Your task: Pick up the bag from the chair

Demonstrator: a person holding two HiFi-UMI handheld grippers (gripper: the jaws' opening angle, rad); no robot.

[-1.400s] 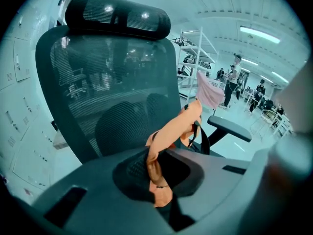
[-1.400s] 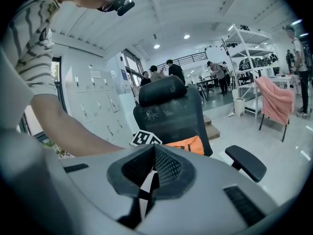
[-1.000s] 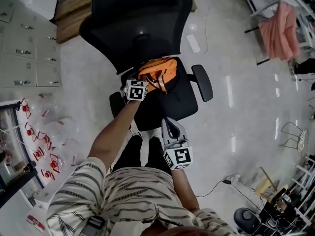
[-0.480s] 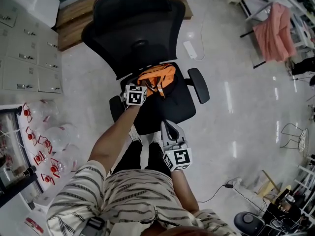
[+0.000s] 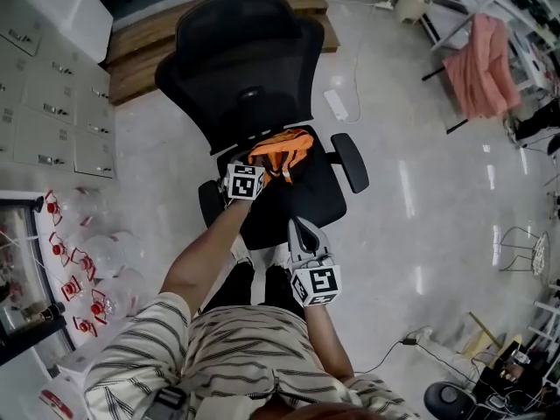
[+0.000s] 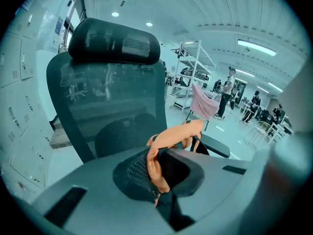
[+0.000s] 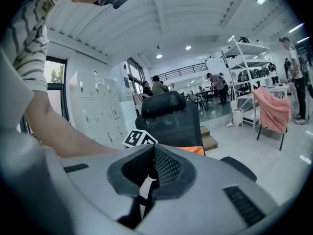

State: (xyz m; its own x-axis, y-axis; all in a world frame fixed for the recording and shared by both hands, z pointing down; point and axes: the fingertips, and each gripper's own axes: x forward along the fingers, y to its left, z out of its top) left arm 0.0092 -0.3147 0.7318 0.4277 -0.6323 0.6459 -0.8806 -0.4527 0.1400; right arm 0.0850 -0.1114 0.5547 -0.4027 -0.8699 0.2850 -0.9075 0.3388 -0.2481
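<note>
An orange bag point(image 5: 282, 145) rests on the seat point(image 5: 302, 201) of a black office chair point(image 5: 241, 68). My left gripper point(image 5: 261, 159) is shut on the bag's orange strap point(image 6: 155, 168), which runs between its pads, and the bag point(image 6: 182, 132) hangs just beyond them. In front of the seat's near edge, my right gripper point(image 5: 298, 227) is shut with nothing in it. The right gripper view shows its closed pads point(image 7: 166, 166), with the chair point(image 7: 168, 116), a strip of the orange bag point(image 7: 193, 150) and the left gripper's marker cube point(image 7: 140, 138) beyond.
Grey lockers point(image 5: 44, 103) line the left side, with a wooden platform point(image 5: 140, 64) behind the chair. Clear plastic containers with red labels point(image 5: 79, 261) lie at the lower left. A pink cloth point(image 5: 481, 59) hangs on a frame at upper right. People point(image 6: 227, 89) stand far off.
My left gripper has risen slightly with the strap, pulling the bag up and drawing it narrower. The right gripper has hardly moved.
</note>
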